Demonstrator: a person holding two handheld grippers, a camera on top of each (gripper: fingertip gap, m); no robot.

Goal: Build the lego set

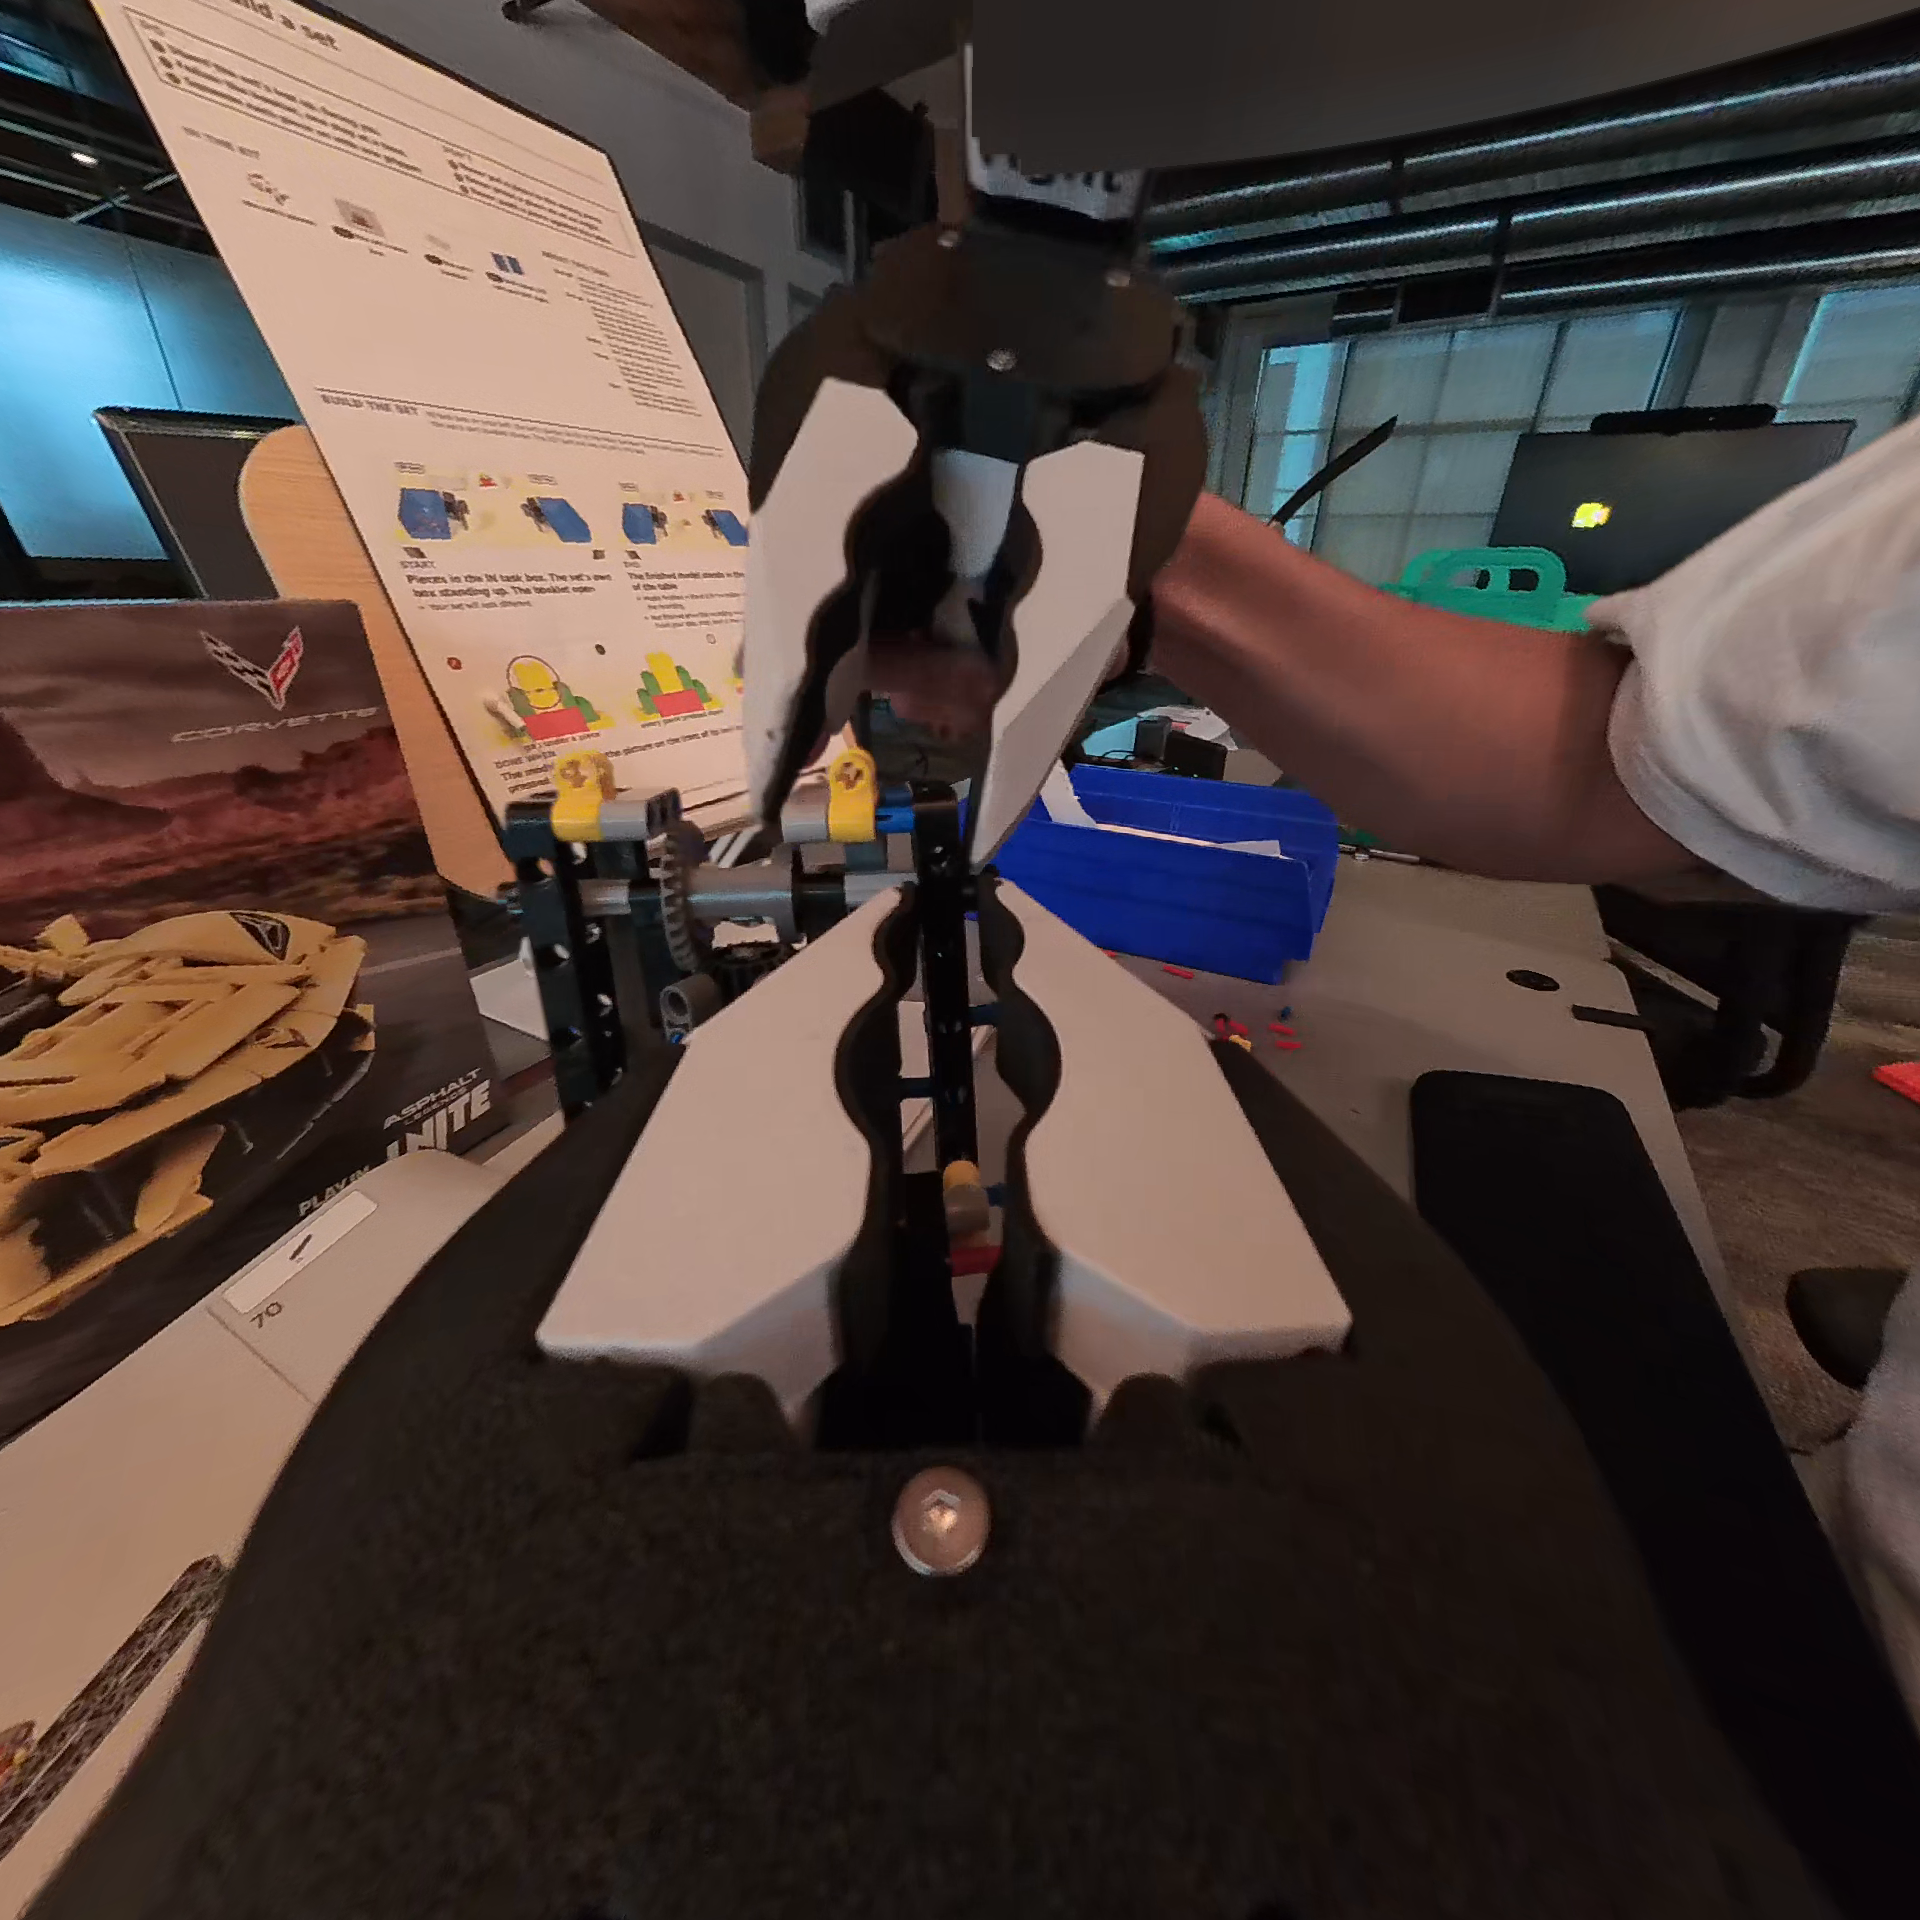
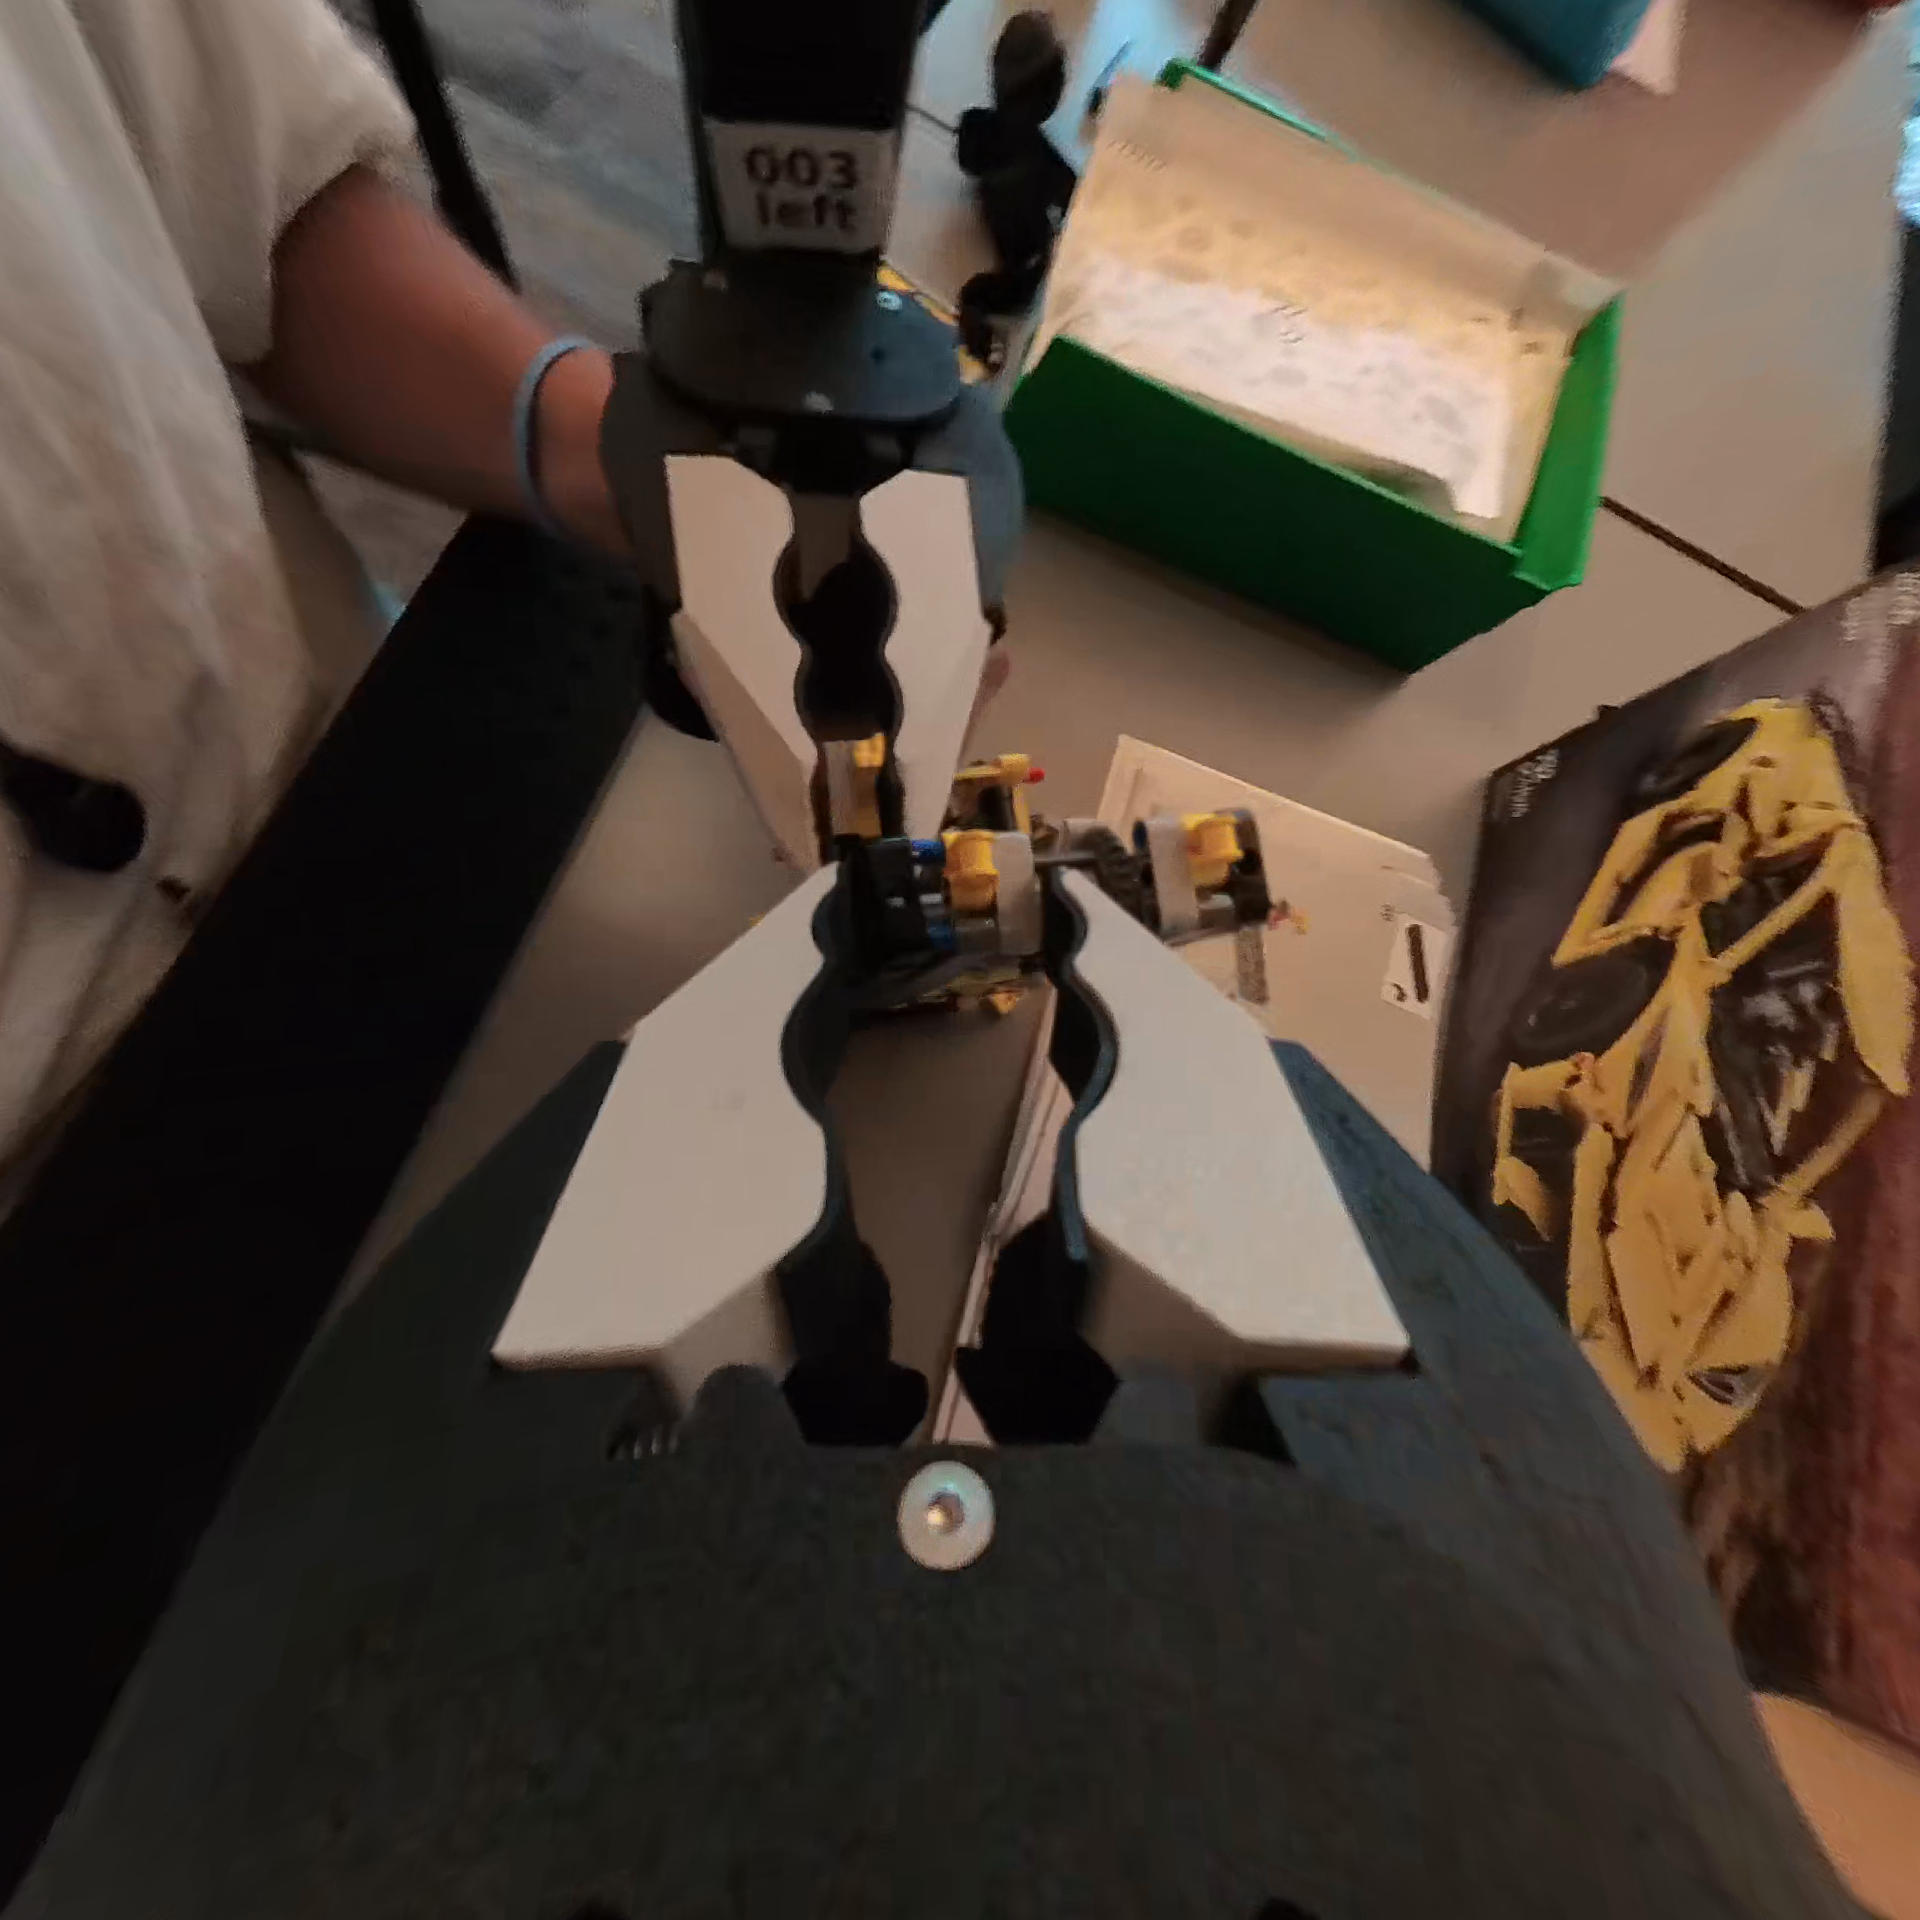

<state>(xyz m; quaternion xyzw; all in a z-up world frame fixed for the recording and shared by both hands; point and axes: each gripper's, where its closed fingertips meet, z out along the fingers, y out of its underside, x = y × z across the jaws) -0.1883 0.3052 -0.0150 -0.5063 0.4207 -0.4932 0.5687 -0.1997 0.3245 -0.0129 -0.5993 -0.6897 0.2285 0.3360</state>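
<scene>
Your left gripper [image 1: 940,894] is clamped on the lego assembly [image 1: 727,894]: a black beam of it runs upright down the narrow gap between the two white fingers [image 1: 748,1122], right at their tips. The rest of the build, grey and yellow parts and a gear, sticks out to the left of those fingers.

Your right gripper [image 2: 945,894] comes in from above and has its tips around the top of the same assembly. Its fingers [image 2: 686,1143] sit further apart, one on each side of a yellow-and-grey connector; contact looks likely, but you can't tell if they actually pinch it.

Beyond your left fingers: a blue bin [image 1: 1174,883] to the right, small loose pieces [image 1: 1262,1029] in front of it, the set's box [image 1: 208,935] on the left, an instruction board [image 1: 468,416] behind. In the right wrist view a green bin [image 2: 1299,499] sits past the fingertips, upper right.
</scene>
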